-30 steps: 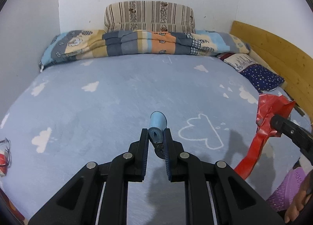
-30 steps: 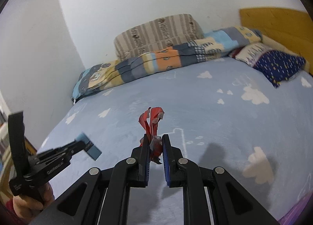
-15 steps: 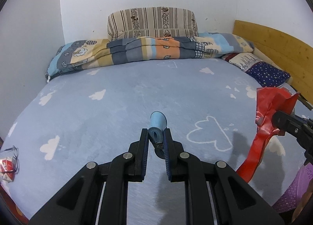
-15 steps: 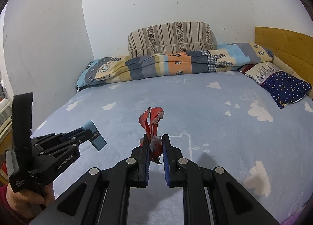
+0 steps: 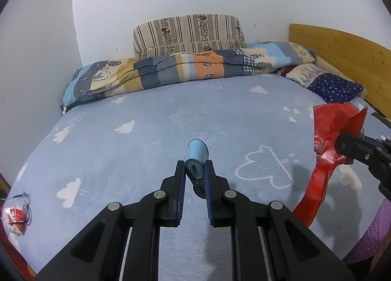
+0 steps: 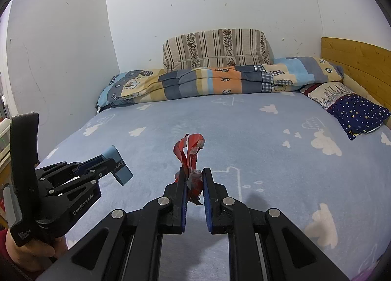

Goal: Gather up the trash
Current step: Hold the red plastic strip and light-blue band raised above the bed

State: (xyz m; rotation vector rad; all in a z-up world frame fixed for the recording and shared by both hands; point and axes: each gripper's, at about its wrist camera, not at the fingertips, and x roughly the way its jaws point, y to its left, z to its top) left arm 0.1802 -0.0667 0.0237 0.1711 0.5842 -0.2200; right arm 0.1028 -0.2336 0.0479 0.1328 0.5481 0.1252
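The left gripper [image 5: 195,173] is clamped on a folded light-blue wrapper [image 5: 196,156], which sticks out past the fingertips above the bed. The right gripper [image 6: 194,179] pinches a crumpled red plastic wrapper [image 6: 189,151]; from the left wrist view its loose tail hangs down below the jaws (long enough to snag or drag if it is carried low). Both pieces are lifted clear of the blue cloud-print sheet [image 5: 146,134], so the pick-up seems done for these two, and what is left is carrying them to a bin, which no view shows. One more candidate lies at the near left edge of the bed: a small red-and-white packet [image 5: 16,217] with a thin wire-like loop over it, though whether it counts as trash I cannot tell. Further out, a folded patchwork quilt [image 5: 190,68], a striped cushion [image 5: 189,32] and a starry navy pillow [image 6: 358,112] sit along the far side, well apart from the grippers. Nothing blocks the way.
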